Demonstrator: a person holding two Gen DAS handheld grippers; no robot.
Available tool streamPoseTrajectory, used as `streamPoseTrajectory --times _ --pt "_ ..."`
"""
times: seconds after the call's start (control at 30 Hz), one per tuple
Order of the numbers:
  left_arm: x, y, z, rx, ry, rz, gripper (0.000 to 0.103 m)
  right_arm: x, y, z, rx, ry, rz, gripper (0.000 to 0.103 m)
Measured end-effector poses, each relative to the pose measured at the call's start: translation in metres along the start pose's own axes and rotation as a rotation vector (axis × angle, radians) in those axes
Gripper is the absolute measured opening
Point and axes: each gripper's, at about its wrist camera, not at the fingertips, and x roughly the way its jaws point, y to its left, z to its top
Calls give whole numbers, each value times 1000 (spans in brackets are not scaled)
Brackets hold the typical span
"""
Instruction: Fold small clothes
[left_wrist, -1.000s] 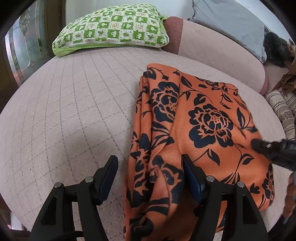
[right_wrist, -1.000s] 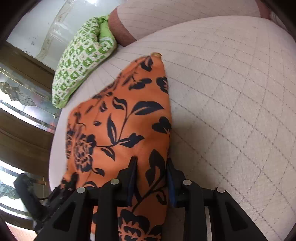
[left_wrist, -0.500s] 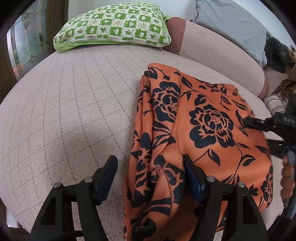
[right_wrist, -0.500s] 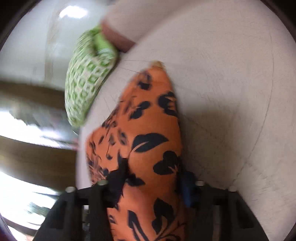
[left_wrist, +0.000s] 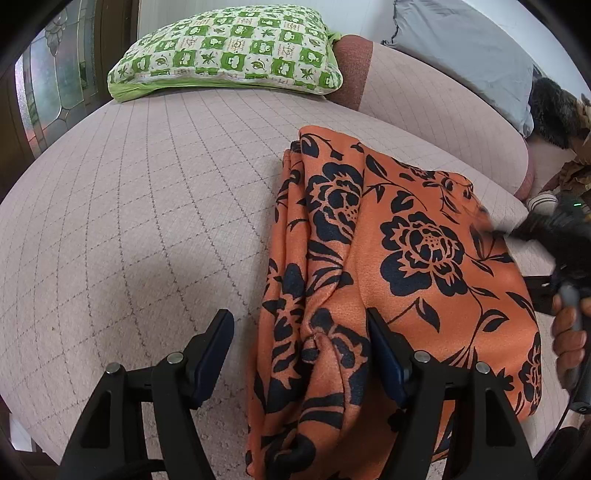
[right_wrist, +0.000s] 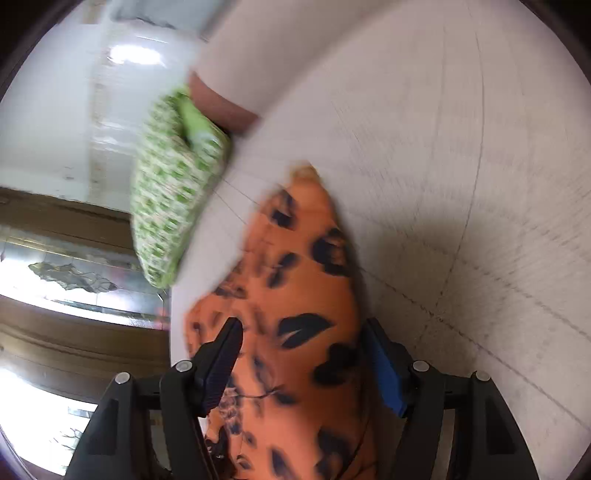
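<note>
Only from the left gripper (left_wrist: 301, 354), gaping over orange floral cloth (left_wrist: 413, 258), a hand (left_wrist: 569, 332) showed. Right gripper (right_wrist: 301, 363) tilted downward, cloth between its jaws; grip unclear.

Bare quilted bed (left_wrist: 147, 221) lies left of the orange garment (left_wrist: 406, 258); green pillow (left_wrist: 229, 48) blocks beyond.

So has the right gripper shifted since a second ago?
Yes. In the left wrist view the right gripper sits higher over the orange garment, nearer the grey pillow.

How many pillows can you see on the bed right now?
2. A green-and-white checked pillow lies at the far end of the quilted beige bed; a plain grey pillow leans at the far right corner. More may sit out of view.
</note>
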Motion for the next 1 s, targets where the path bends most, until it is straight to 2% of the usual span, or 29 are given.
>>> streamPoseTrajectory --times 0.03,0.17,0.2,0.23,0.27,0.3,0.33,0.4,0.47,0.53,0.6,0.7,0.8,0.83,0.87,0.9,0.97,1.0 --pt "0 1 0 -1 0 -2 73 9 0 -2 -3 36 -25 36" --pt "0 -1 0 -2 -3 4 74 -8 46 -20 -238 -95 -169 33" --pt "0 -1 0 0 -3 4 74 4 44 -18 -249 -67 -229 34" --pt "1 -1 0 -2 -3 4 74 15 33 -16 -228 -26 -259 38" --pt "0 0 0 -8 -3 -3 74 11 23 -13 -178 -30 -210 40" --pt "0 3 0 -23 -3 -19 74 2 18 -12 -131 -34 -165 51" --pt "0 5 0 -36 -2 -31 74 -4 18 -13 -108 -46 -162 60" --pt "-5 11 1 -79 -7 -68 74 -23 26 -21 -148 -99 -206 59" --pt "-16 19 1 -123 -48 -103 74 -49 47 -41 -255 -178 -284 59" --pt "-36 27 1 -137 -118 -103 74 -69 66 -61 -329 -217 -261 59" --pt "-48 37 -2 -163 -126 -126 74 -63 92 -80 -407 -204 -210 59" --pt "-49 53 -16 -239 -46 -200 74 -50 103 -113 -515 -121 -163 60" --pt "-27 61 -33 -335 71 -291 73 -22 85 -133 -550 -35 -231 61" --pt "-22 64 -35 -350 65 -303 72 -12 76 -134 -528 -11 -240 61" --pt "-21 62 -35 -343 70 -294 63 -12 74 -134 -530 -31 -231 61" --pt "-20 61 -34 -334 80 -283 43 -14 76 -136 -540 -38 -230 63" --pt "-15 61 -33 -339 114 -325 25 -12 79 -136 -547 -16 -233 65" --pt "-14 59 -35 -339 116 -316 24 -11 79 -136 -549 -7 -233 65"
